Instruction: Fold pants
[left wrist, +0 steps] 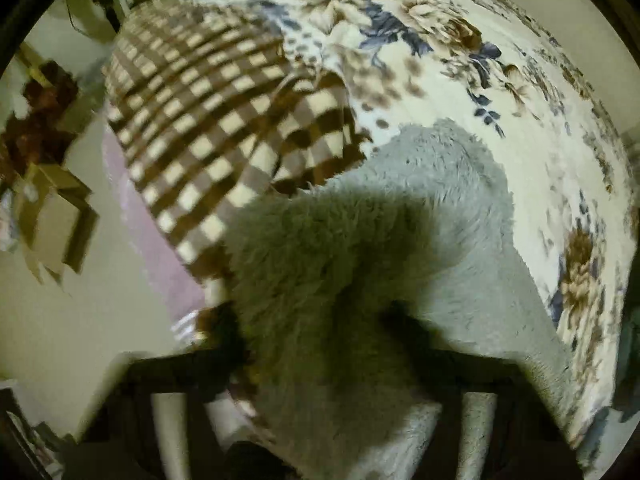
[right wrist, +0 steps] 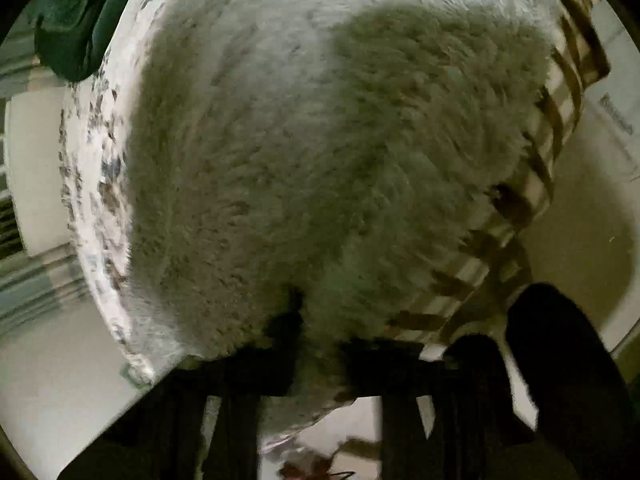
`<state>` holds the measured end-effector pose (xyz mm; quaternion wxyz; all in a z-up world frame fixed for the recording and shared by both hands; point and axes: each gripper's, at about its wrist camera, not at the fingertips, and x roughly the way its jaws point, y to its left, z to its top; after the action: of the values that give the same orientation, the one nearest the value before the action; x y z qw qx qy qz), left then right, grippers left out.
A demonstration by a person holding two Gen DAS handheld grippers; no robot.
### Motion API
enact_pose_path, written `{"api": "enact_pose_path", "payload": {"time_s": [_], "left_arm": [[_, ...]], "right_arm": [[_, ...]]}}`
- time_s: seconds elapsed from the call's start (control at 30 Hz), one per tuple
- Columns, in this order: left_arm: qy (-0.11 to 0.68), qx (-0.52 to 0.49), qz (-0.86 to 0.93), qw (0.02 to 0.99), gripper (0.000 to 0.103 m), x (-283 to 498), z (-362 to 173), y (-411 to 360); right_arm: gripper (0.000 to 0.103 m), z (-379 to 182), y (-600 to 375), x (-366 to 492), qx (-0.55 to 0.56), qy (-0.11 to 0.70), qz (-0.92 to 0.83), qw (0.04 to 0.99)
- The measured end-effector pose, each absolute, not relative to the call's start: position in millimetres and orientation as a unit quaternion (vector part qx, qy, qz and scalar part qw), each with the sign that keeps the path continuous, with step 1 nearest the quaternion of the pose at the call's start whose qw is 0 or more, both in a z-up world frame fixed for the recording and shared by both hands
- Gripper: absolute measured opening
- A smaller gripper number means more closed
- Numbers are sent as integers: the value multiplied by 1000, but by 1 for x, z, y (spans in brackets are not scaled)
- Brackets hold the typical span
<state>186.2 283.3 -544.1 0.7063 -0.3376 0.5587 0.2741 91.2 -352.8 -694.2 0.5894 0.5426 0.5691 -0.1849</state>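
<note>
The pants (left wrist: 420,208) are grey, fluffy fleece and lie on a bed. They fill most of the right wrist view (right wrist: 320,140). My left gripper (left wrist: 320,328) points steeply down at their near edge. Its dark fingers (left wrist: 236,336) stand on either side of a raised bunch of fleece and pinch it. My right gripper (right wrist: 320,328) is also pressed into the fleece. One dark fingertip (right wrist: 294,308) shows and the other is buried in the pile, with a tuft squeezed between them. Both views are blurred.
A cream floral blanket (left wrist: 460,60) covers the bed, with a brown-and-cream checked blanket (left wrist: 208,120) hanging over its edge. Cardboard boxes (left wrist: 52,216) sit on the pale floor. A dark green cloth (right wrist: 80,12) lies at the bed's far side. A person's dark leg (right wrist: 560,360) stands beside the bed.
</note>
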Motion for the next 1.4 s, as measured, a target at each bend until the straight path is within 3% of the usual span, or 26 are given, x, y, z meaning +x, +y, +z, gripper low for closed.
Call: {"api": "enact_pose_path", "payload": {"time_s": [0.1, 0.2, 0.3, 0.37, 0.47, 0.5, 0.53, 0.6, 0.7, 0.8, 1.1, 1.17, 1.2, 1.23, 1.27, 1.3, 1.4], "left_arm": [[547, -339, 276, 714, 15, 184, -538, 284], [534, -344, 279, 721, 15, 180, -526, 293], [551, -348, 266, 710, 18, 181, -535, 305], [566, -348, 255, 703, 19, 184, -536, 304], [573, -317, 247, 714, 20, 183, -512, 291], [574, -294, 254, 721, 32, 182, -501, 284], [574, -274, 256, 728, 56, 179, -488, 275], [572, -249, 258, 737, 82, 173, -469, 259], [573, -234, 237, 749, 82, 174, -445, 218], [594, -266, 176, 738, 82, 192, -446, 167], [717, -290, 37, 633, 82, 312, -522, -28], [733, -273, 45, 622, 82, 331, -539, -49], [738, -266, 48, 618, 78, 339, -547, -55], [744, -252, 59, 616, 56, 345, -553, -59], [742, -248, 63, 620, 37, 346, -555, -58], [742, -236, 71, 624, 8, 348, -556, -58], [725, -243, 76, 639, 6, 345, -547, -47]], "right_arm": [[6, -677, -342, 88, 533, 567, -192, 598], [6, -648, -340, 85, 516, 567, -179, 617], [8, -657, -339, 88, 489, 606, -165, 605], [15, -671, -346, 89, 481, 641, -159, 576], [37, -657, -360, 91, 452, 661, -161, 577], [41, -645, -366, 91, 448, 660, -162, 582], [43, -634, -372, 93, 450, 656, -162, 584], [50, -616, -382, 104, 455, 648, -168, 586], [59, -604, -399, 132, 471, 637, -176, 584], [59, -610, -411, 176, 493, 621, -180, 582], [59, -674, -432, 269, 538, 624, -222, 522], [45, -682, -434, 271, 537, 625, -231, 517], [19, -685, -435, 271, 534, 628, -237, 515], [9, -687, -435, 270, 532, 629, -240, 514], [9, -685, -437, 268, 538, 623, -240, 514], [7, -688, -435, 270, 541, 622, -236, 515], [5, -681, -439, 268, 547, 613, -225, 524]]}}
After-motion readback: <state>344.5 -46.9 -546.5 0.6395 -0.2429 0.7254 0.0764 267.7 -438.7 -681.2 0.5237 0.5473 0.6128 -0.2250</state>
